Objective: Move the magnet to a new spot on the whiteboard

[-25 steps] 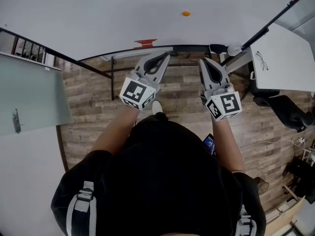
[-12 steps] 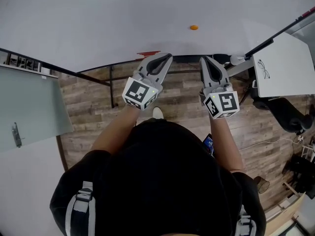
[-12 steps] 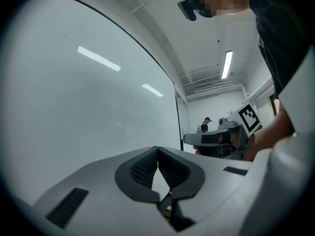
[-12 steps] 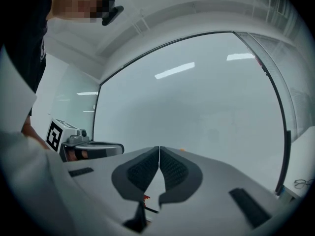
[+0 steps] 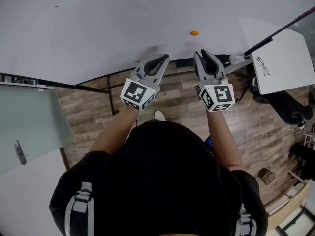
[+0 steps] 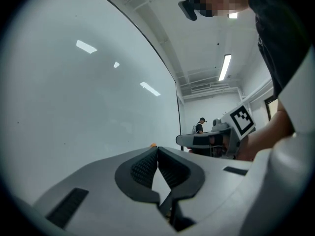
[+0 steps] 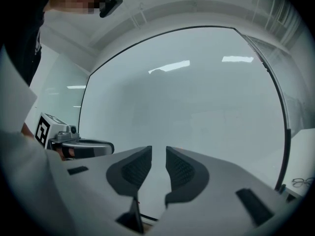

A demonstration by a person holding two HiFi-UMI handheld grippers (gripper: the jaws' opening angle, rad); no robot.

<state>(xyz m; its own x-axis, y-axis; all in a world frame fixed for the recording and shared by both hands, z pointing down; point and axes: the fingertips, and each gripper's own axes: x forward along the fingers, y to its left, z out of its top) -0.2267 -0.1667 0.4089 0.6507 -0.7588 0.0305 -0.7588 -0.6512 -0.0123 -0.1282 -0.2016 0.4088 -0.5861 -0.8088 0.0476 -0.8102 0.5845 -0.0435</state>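
Magnet [image 5: 195,33], small and orange, sat on the whiteboard [image 5: 98,28], near the right gripper [image 5: 203,54] but apart from it. The jaws of this gripper had just been opening and stood partly apart, with nothing between them. The left gripper [image 5: 161,58] was closed and empty.

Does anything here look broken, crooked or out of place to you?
Nothing stands out. The small orange magnet sits alone on the whiteboard, which looks bare around it; nothing appears spilled or damaged.

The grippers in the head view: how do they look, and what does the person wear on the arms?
Both the left gripper and the right gripper are light grey plastic, with pointed tongs lined by black ribbed pads. Each carries a white cube with black square markers. No cables show. The person wears a black top with short sleeves.
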